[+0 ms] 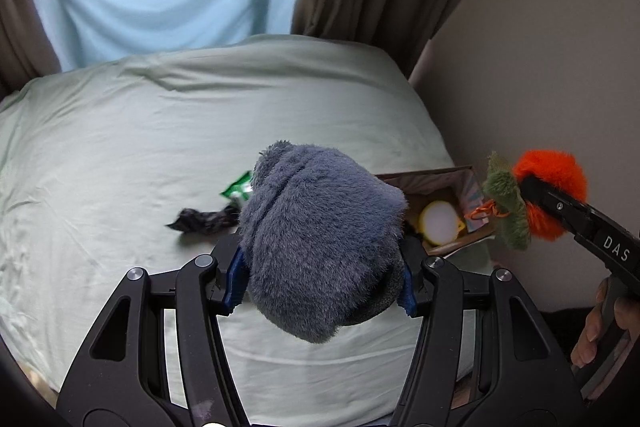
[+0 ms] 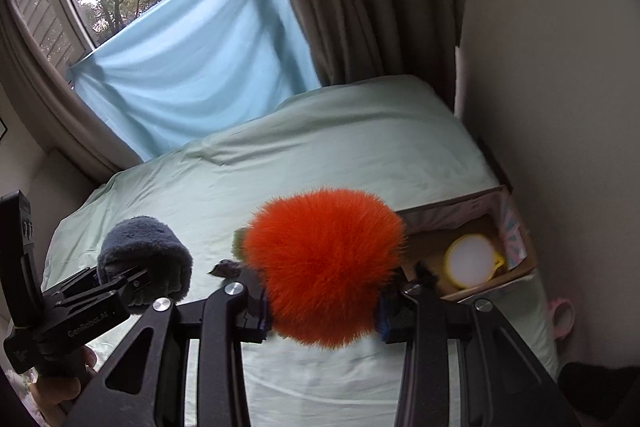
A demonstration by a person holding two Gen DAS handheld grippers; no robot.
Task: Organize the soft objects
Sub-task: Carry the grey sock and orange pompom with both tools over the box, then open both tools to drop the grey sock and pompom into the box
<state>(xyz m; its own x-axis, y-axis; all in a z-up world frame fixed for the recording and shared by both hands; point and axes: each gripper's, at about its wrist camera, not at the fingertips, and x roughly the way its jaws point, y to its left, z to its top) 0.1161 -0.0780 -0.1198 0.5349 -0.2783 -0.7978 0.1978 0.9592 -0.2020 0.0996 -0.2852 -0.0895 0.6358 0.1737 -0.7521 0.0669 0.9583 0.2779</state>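
Soft toys are both aloft over the bed (image 1: 120,147): left gripper (image 1: 324,279) clamps the grey plush (image 1: 320,239), right gripper (image 2: 322,311) clenches the orange plush (image 2: 324,263); lower each squarely over the cardboard box (image 2: 516,267) at the far right before letting go

- The grey plush toy (image 1: 320,251) hides the left gripper's fingertips and part of the cardboard box (image 1: 436,183) behind it.
- The orange plush toy (image 2: 324,267) covers the right gripper's pads.
- A dark scrap (image 1: 202,219) on the bed is blurred; what it is cannot be told.
- A pink object (image 2: 562,317) shows only partly past the bed's edge.
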